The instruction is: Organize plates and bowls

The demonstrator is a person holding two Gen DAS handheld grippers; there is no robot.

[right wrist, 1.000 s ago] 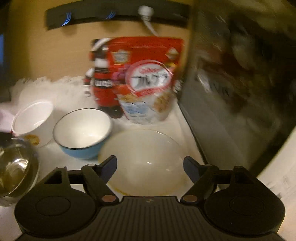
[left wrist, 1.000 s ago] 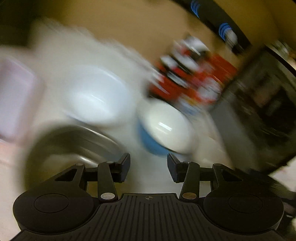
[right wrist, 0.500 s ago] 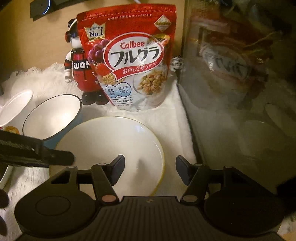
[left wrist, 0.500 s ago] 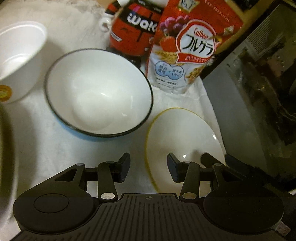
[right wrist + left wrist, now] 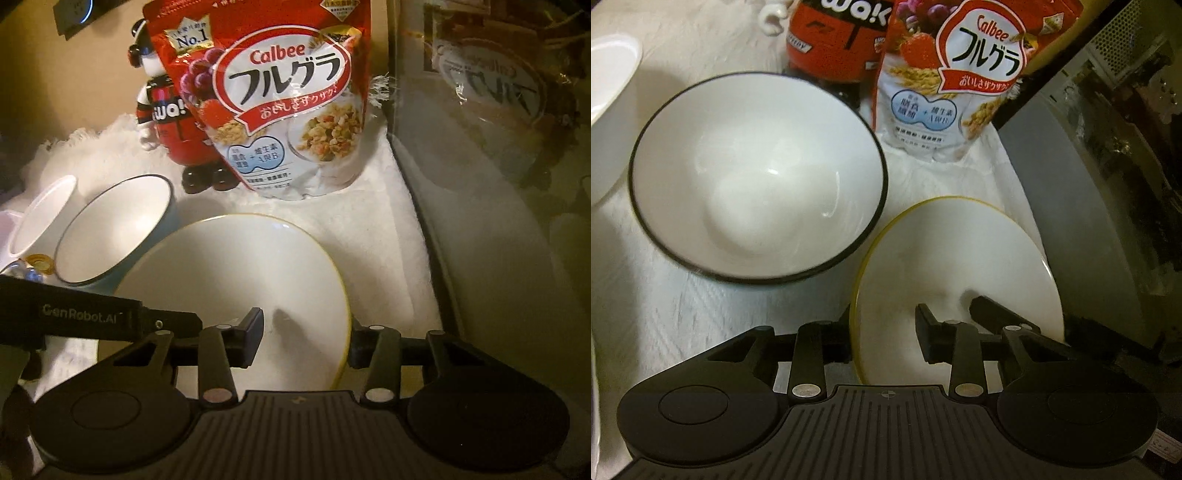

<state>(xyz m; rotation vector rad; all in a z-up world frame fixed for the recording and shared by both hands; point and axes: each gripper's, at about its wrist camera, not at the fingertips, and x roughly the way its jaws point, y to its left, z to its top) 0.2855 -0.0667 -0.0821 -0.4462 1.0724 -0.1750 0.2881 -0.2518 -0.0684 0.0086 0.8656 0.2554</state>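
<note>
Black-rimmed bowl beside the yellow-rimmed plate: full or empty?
Empty. The black-rimmed bowl shows a bare white inside down to its bottom, with only light glints on the glaze.

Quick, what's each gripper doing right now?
Left gripper: open, fingers just closing astride the rim of the plate, gap still visible, no grip yet.
Right gripper: open, fingers just closing astride the same plate's opposite rim, no grip yet.

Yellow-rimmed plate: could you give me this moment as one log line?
plate on white cloth | left gripper astride left rim, jaws just closing | right gripper astride right rim, jaws just closing | grip unconfirmed
</note>
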